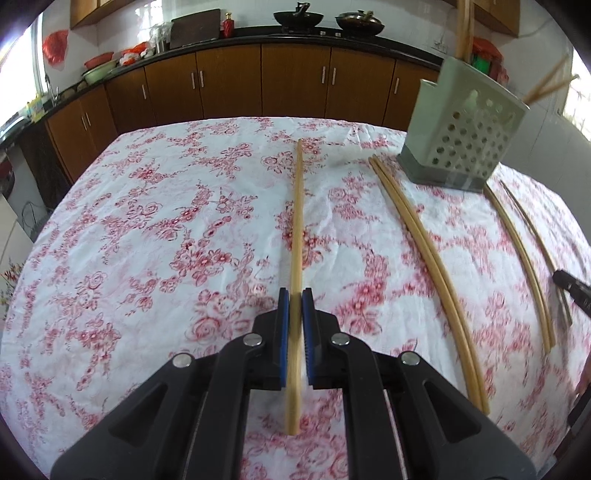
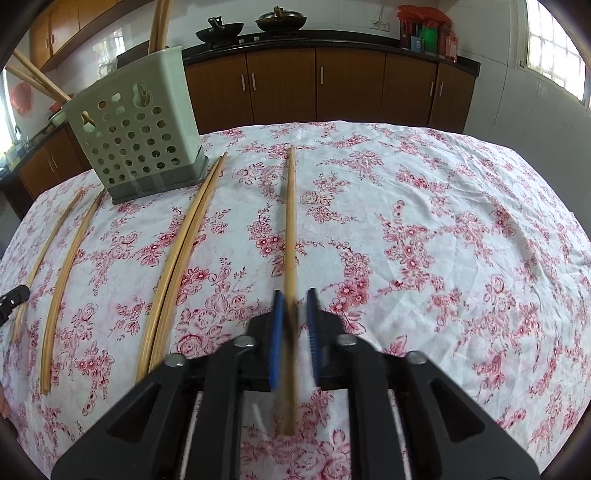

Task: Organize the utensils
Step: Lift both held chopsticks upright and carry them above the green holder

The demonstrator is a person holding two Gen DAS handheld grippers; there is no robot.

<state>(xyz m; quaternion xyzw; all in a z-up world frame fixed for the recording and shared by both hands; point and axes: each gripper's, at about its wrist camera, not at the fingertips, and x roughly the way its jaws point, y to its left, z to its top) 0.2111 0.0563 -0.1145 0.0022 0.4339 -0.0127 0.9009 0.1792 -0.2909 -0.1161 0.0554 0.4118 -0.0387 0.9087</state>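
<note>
Points the left gripper (image 1: pixel 294 295) low and level over the floral tablecloth (image 1: pixel 147 221), aiming past the left side of the utensil holder (image 1: pixel 465 140). Pinches the left-hand chopstick (image 1: pixel 295 240) between narrow jaws, with blue pads (image 1: pixel 283 339) close against both its sides. Leaves its near end poking out behind the pads and its far tip reaching toward the back of the table, well left of the holder.

Levels the right gripper (image 2: pixel 295 295) the same way, to the right of the holder. Straddles the right-hand chopstick (image 2: pixel 290 221) with jaws almost as narrow, one pad against the blurred wood and a sliver of cloth showing before the other.

Finds a left pair (image 1: pixel 417 236) of chopsticks lying side by side on the cloth between the left-hand chopstick and the holder, tips just beside the holder's grey base. Finds a right pair (image 2: pixel 184 240) lying likewise between the right-hand chopstick and the holder, tips near its base corner.

Keeps more chopsticks (image 1: pixel 463 29) inside the pale, perforated holder, some upright, others leaning out over its rim.

Behind the holder, brown cabinets (image 1: pixel 295 81) under a dark counter with two black woks (image 1: pixel 297 16).
</note>
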